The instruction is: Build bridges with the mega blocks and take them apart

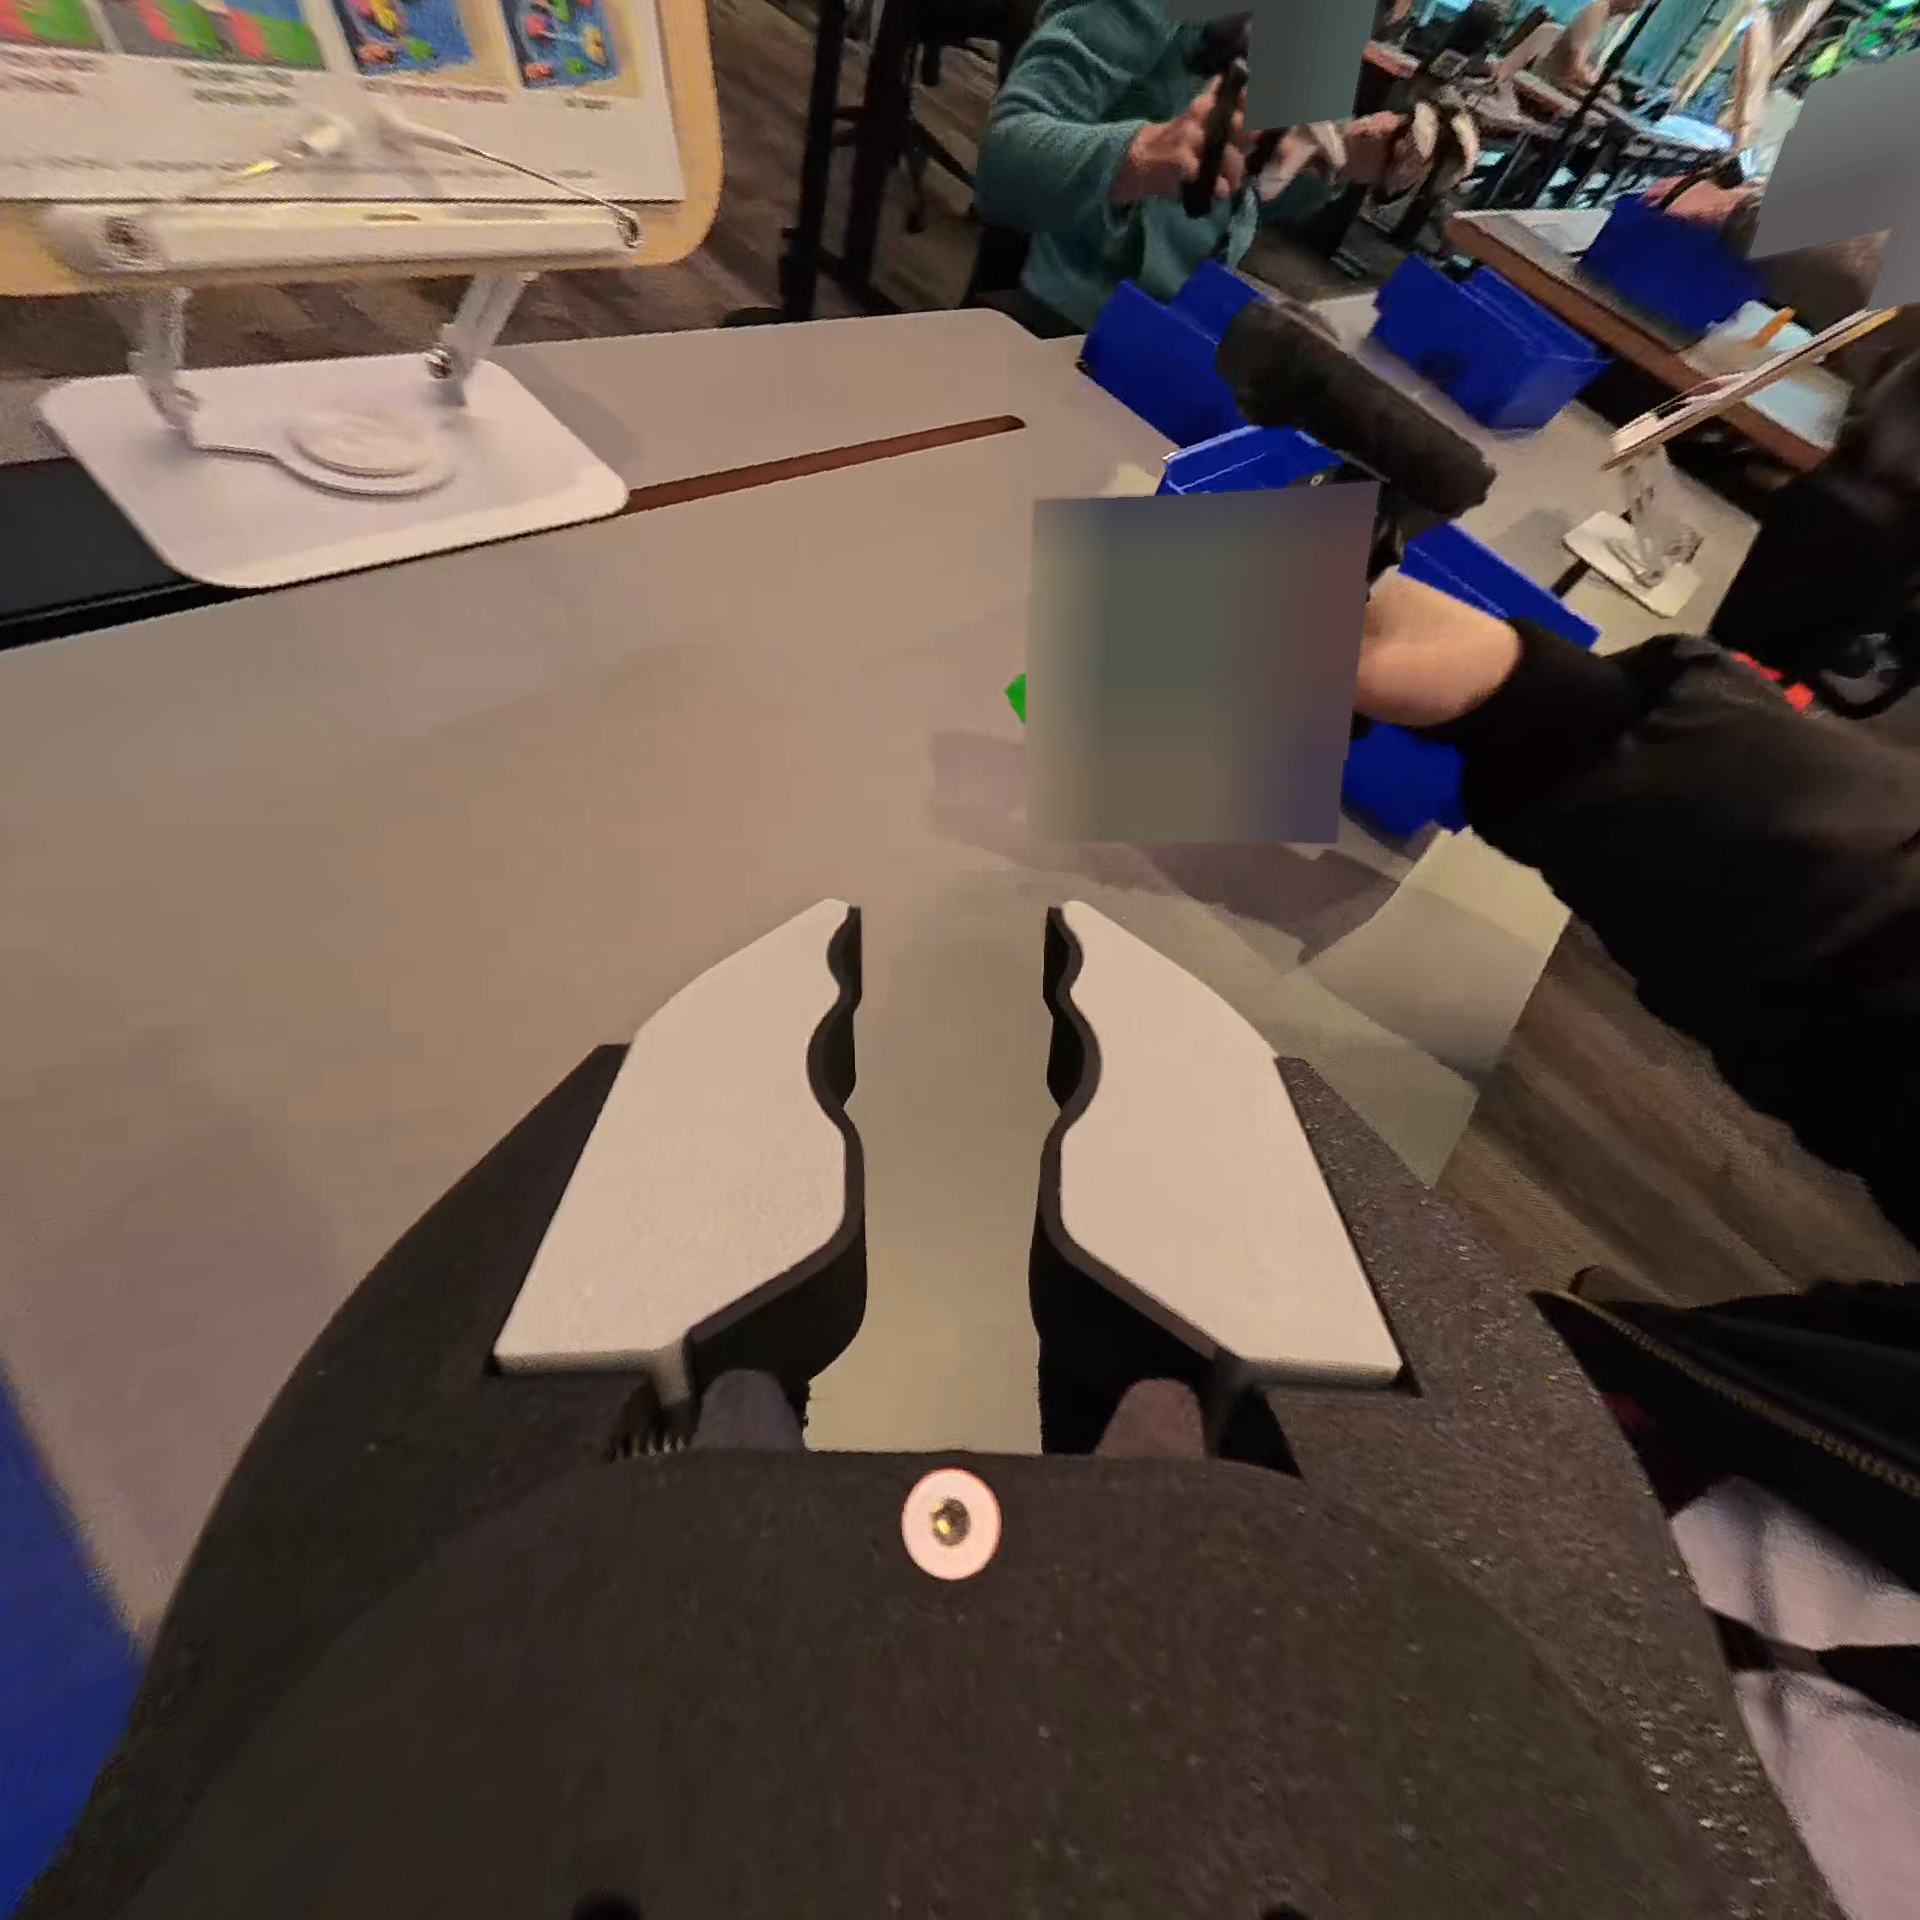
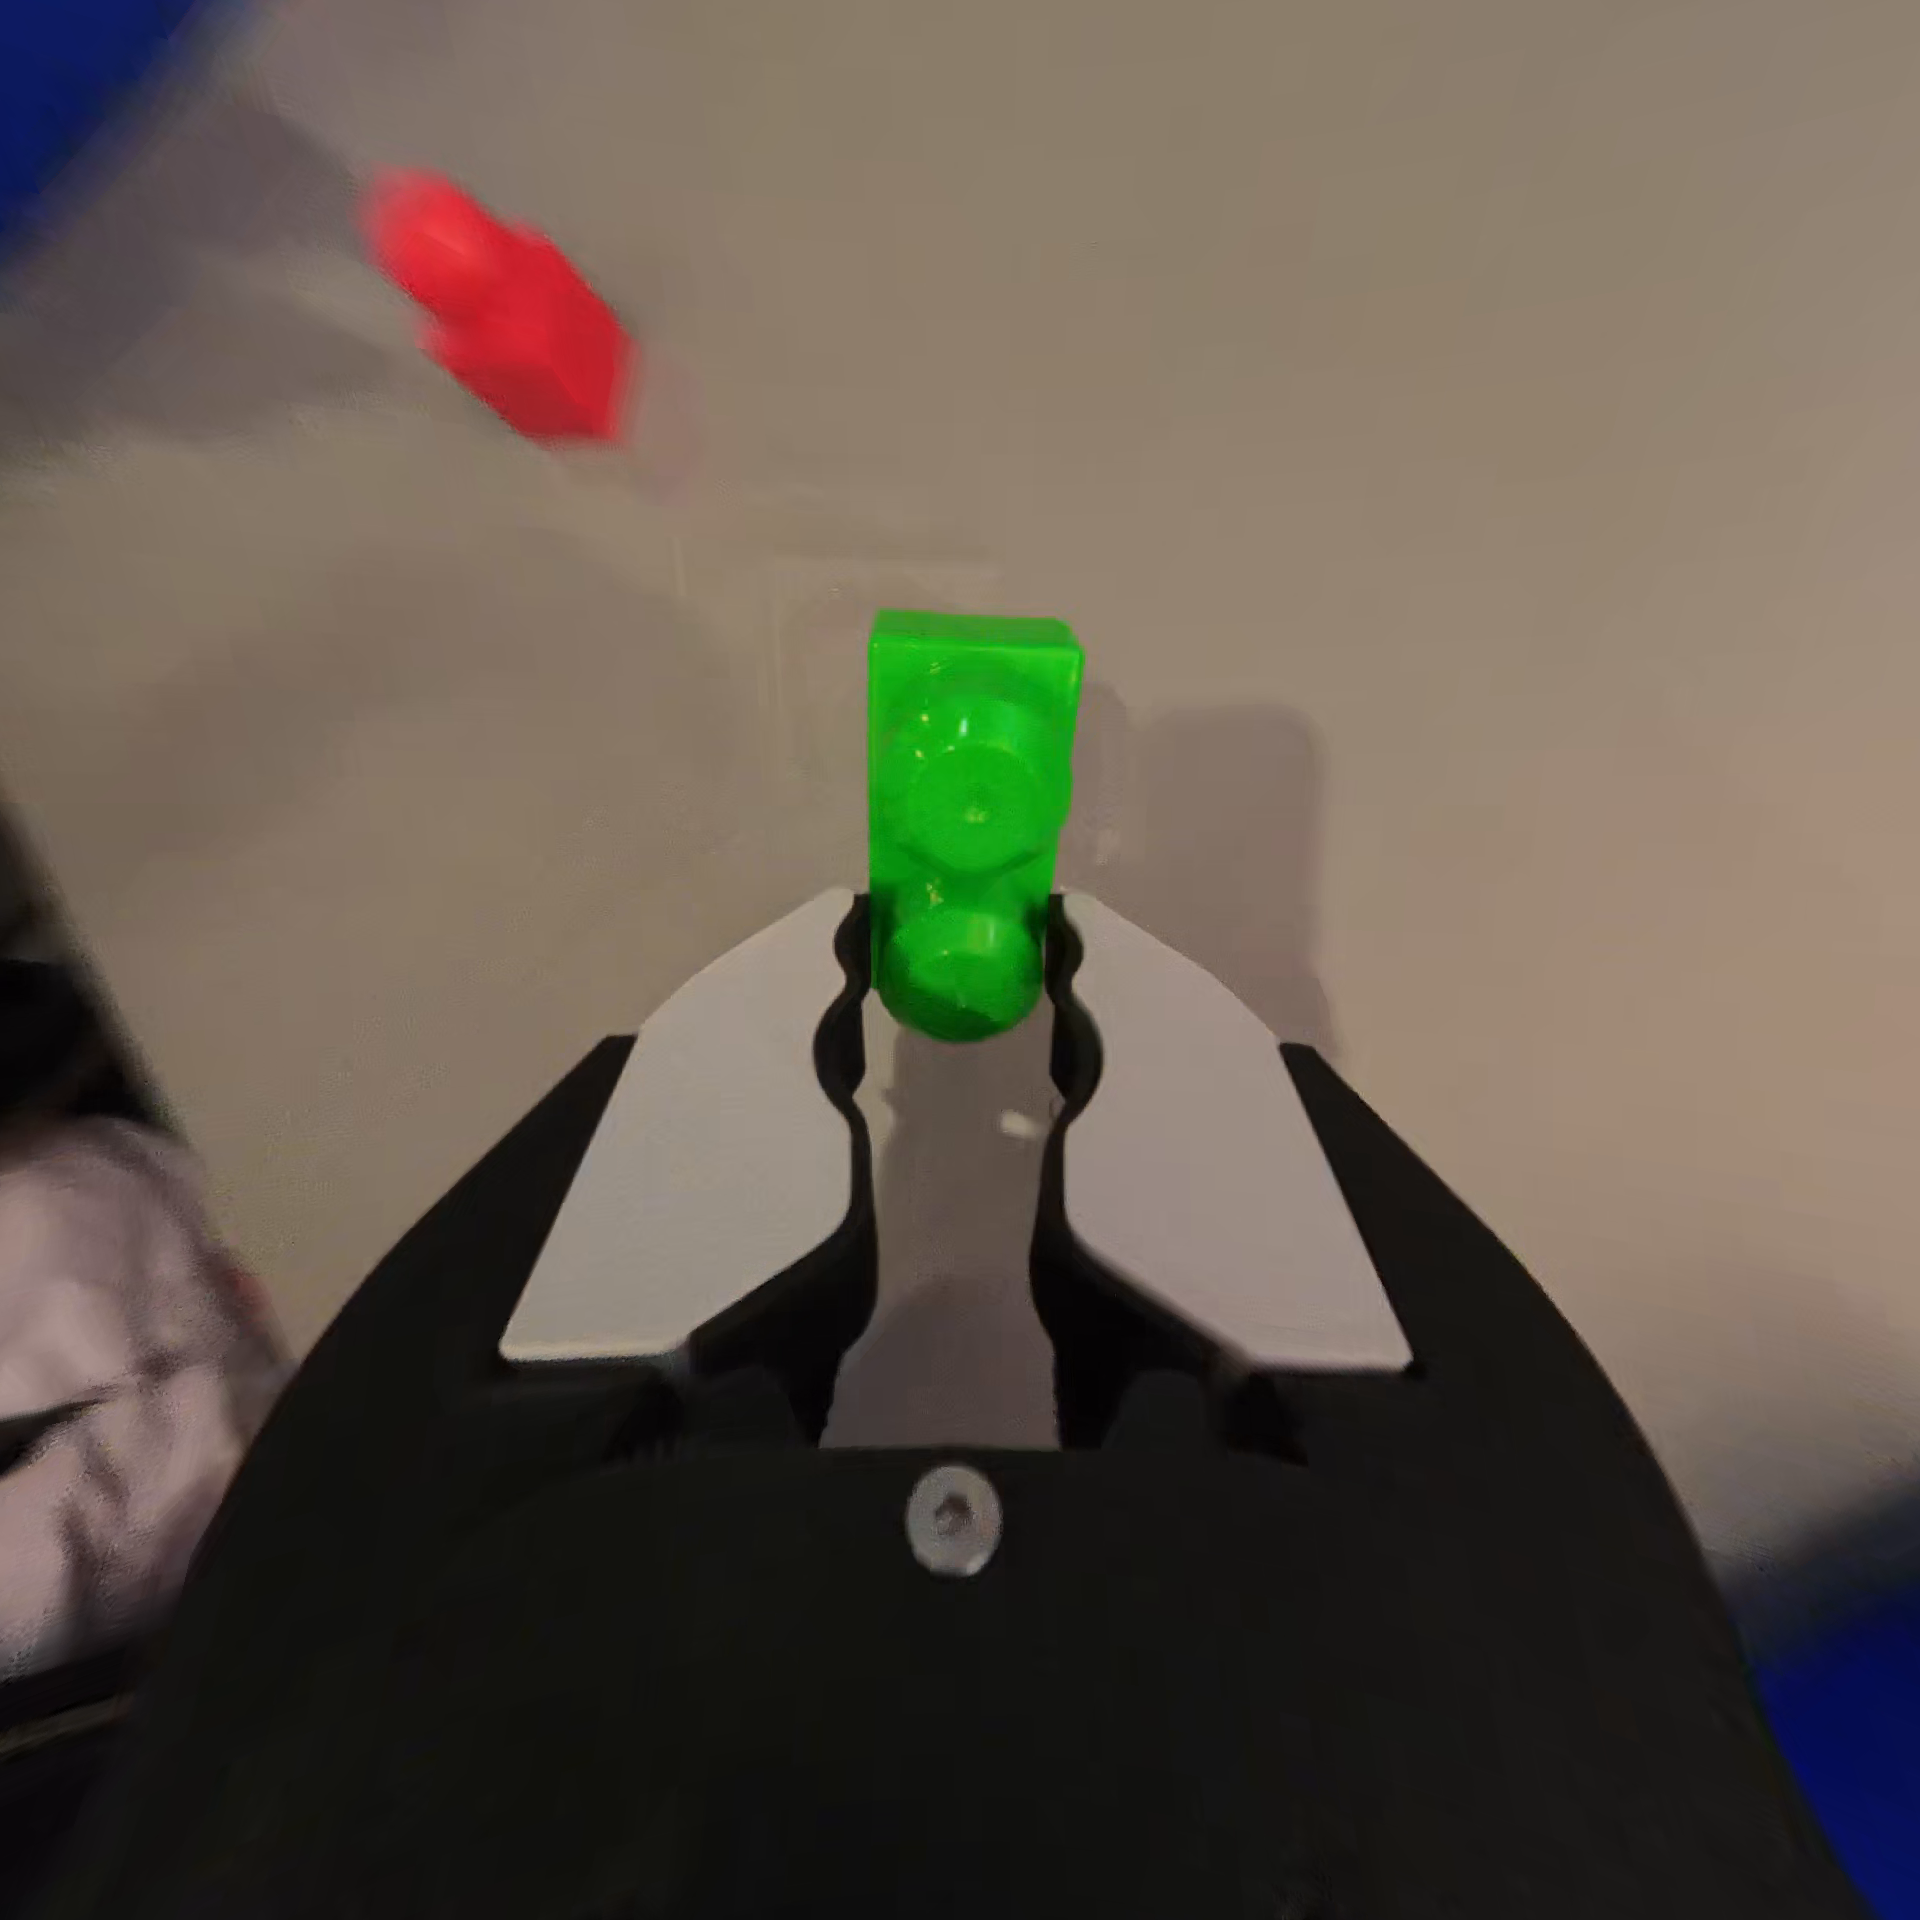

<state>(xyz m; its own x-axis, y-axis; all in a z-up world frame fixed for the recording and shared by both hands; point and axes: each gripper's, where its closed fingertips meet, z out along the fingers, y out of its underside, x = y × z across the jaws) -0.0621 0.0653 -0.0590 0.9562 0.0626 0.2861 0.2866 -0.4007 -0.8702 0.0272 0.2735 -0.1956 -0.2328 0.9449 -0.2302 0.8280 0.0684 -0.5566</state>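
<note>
Right gripper point(image 2: 956, 940) pinches green block point(image 2: 971, 769) (red block point(image 2: 509, 312) seemingly airborne, blurred); left gripper point(image 1: 951, 935) spread.

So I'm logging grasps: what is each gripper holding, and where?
Right gripper pinches the green block at its near end, by the stud. Left gripper holds nothing.

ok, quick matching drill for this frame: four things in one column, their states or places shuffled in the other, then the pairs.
Things:
1. left gripper
2. right gripper
3. green block
4. red block

States:
A. clamped at one end, studs toward the camera
B. blurred, on the table, far left
C. open, empty
D. shut on a block

Pairs: 1-C, 2-D, 3-A, 4-B
</note>
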